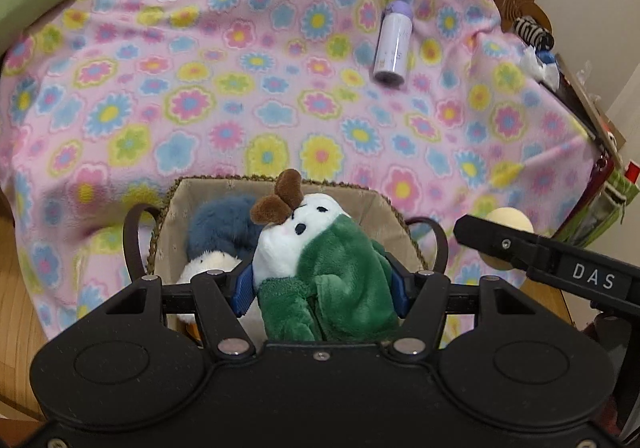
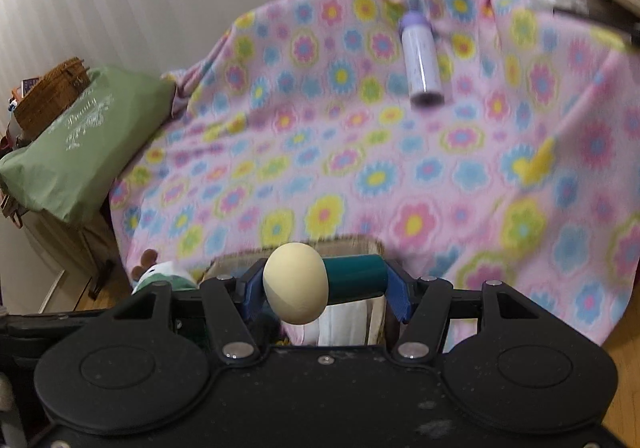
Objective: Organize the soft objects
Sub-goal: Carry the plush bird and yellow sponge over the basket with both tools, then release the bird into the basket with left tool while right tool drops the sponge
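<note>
Prob. home bedroom, floral fleece blanket (image 1: 280,96), green pillow (image 2: 80,152), wood floor (image 1: 20,312)

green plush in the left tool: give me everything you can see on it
The green plush toy looks like soft fleece: a white face with black stitched eyes and nose, a faint pink cheek, brown antler-like tufts on top, and a dark green hooded body with dangling limbs. It is tilted, head up and leaning left. The left tool is shut on its body, blue pads pressing both sides. It hangs above the lined woven basket, over a blue-and-white plush inside; contact unclear.
</note>
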`<action>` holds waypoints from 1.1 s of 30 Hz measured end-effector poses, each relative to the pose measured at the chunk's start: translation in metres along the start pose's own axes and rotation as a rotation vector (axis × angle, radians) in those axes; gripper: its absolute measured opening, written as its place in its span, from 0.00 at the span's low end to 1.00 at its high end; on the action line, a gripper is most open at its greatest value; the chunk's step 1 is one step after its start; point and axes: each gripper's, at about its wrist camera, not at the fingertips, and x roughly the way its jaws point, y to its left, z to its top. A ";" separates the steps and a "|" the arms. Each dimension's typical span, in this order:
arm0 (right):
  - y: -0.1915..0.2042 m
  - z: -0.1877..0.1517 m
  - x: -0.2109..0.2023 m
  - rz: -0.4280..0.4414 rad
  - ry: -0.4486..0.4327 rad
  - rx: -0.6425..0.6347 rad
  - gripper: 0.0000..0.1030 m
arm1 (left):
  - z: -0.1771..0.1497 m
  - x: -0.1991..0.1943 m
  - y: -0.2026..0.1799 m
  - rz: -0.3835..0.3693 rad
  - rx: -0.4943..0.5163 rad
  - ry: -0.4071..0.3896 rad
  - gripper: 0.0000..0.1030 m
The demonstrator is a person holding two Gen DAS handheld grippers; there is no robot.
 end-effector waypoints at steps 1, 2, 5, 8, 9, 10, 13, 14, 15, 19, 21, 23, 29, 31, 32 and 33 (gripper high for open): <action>-0.001 -0.002 0.001 0.002 0.011 0.010 0.58 | -0.001 0.000 -0.001 -0.001 0.007 0.002 0.57; -0.002 -0.003 0.002 0.004 0.019 0.017 0.58 | -0.002 0.000 -0.001 -0.004 0.014 0.006 0.57; -0.004 -0.003 0.007 0.011 0.046 0.044 0.58 | -0.004 0.007 -0.002 -0.022 0.026 0.033 0.57; -0.005 0.000 0.013 0.019 0.062 0.075 0.58 | -0.005 0.017 -0.001 -0.037 0.015 0.063 0.57; -0.005 0.001 0.016 0.020 0.065 0.082 0.58 | -0.004 0.019 -0.001 -0.033 0.012 0.068 0.57; -0.005 0.004 0.018 0.021 0.068 0.088 0.58 | -0.003 0.022 -0.001 -0.026 0.011 0.068 0.57; -0.004 0.010 0.025 0.024 0.072 0.100 0.58 | 0.001 0.023 -0.001 0.004 0.016 0.044 0.57; -0.004 0.012 0.027 0.026 0.071 0.103 0.58 | 0.004 0.023 -0.002 0.015 0.017 0.025 0.57; -0.003 0.013 0.029 0.026 0.070 0.104 0.59 | 0.007 0.023 -0.002 0.024 0.019 0.009 0.57; 0.004 0.018 0.035 0.018 0.071 0.091 0.59 | 0.019 0.025 0.002 0.066 -0.009 -0.025 0.57; 0.007 0.018 0.036 0.023 0.074 0.076 0.59 | 0.023 0.028 0.007 0.070 -0.037 -0.019 0.57; 0.011 0.017 0.036 0.021 0.074 0.033 0.59 | 0.026 0.032 0.013 0.061 -0.077 -0.004 0.57; 0.021 0.008 0.039 0.029 0.103 -0.068 0.59 | 0.028 0.044 0.023 0.024 -0.135 0.064 0.57; 0.024 0.006 0.040 0.026 0.112 -0.098 0.59 | 0.028 0.047 0.025 0.015 -0.146 0.076 0.57; 0.025 0.005 0.041 0.023 0.115 -0.113 0.59 | 0.028 0.048 0.025 0.017 -0.146 0.076 0.58; 0.026 0.004 0.042 0.021 0.117 -0.123 0.59 | 0.029 0.048 0.024 0.022 -0.144 0.074 0.59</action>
